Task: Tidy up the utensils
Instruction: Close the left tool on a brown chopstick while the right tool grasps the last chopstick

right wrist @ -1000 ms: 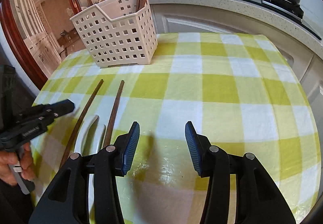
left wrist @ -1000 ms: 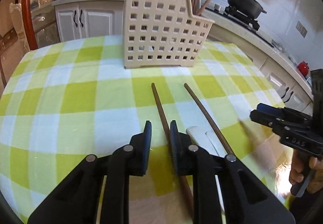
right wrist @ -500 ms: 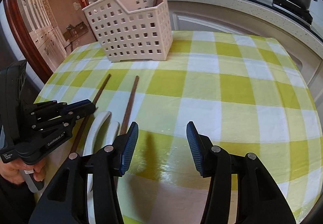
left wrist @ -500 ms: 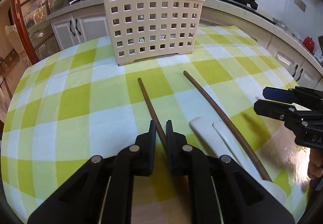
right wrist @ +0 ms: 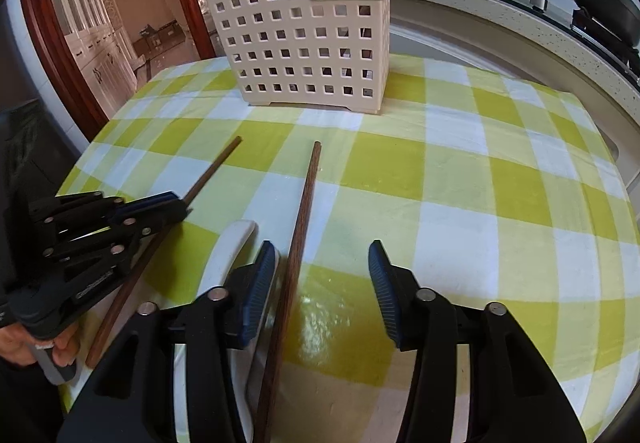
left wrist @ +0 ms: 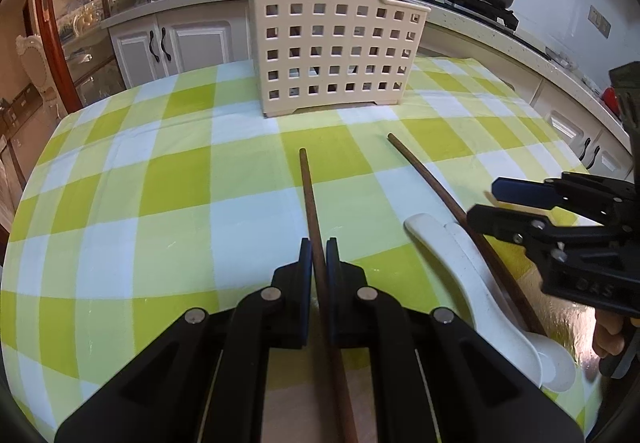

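The left hand-held gripper (left wrist: 318,257) is clenched on a long brown wooden chopstick (left wrist: 310,199) — the right hand-held gripper (right wrist: 322,269) straddles a second brown wooden chopstick (right wrist: 306,199), jaws just narrowing, pads not touching.

Checked tablecloth (left wrist: 168,179) under basket (left wrist: 332,55), two chopsticks (right wrist: 304,203), white spoons (left wrist: 472,275)

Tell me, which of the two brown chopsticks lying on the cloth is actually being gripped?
The left chopstick, clamped between the left gripper fingers. The right chopstick lies loose beside the white spoon.
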Demonstrator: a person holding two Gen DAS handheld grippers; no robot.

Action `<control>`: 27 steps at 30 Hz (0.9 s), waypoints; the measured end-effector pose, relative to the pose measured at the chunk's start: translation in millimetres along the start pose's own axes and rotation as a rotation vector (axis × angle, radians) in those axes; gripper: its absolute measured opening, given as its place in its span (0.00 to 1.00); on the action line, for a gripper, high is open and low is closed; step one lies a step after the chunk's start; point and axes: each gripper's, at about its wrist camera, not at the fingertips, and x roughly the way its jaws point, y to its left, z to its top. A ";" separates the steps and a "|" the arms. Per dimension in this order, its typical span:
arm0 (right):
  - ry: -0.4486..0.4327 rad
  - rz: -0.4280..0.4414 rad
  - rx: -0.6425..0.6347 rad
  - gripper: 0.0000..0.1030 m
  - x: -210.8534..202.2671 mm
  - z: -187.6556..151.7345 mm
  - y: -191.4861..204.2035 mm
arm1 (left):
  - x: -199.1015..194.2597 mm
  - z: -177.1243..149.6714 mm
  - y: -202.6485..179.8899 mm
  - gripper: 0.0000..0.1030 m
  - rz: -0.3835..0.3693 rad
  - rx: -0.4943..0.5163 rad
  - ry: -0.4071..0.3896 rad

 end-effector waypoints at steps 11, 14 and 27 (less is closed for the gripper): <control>0.007 -0.078 -0.043 0.15 2.2 -3.5 -4.4 | -4.0 -4.1 9.9 0.08 0.039 -0.012 0.000; 0.004 -0.087 -0.036 0.15 1.8 -4.3 -5.9 | -4.5 -3.8 10.2 0.09 0.042 -0.012 0.004; -0.025 -0.094 -0.009 0.08 5.2 -0.8 -7.0 | 0.3 3.9 5.2 0.06 0.066 0.006 0.010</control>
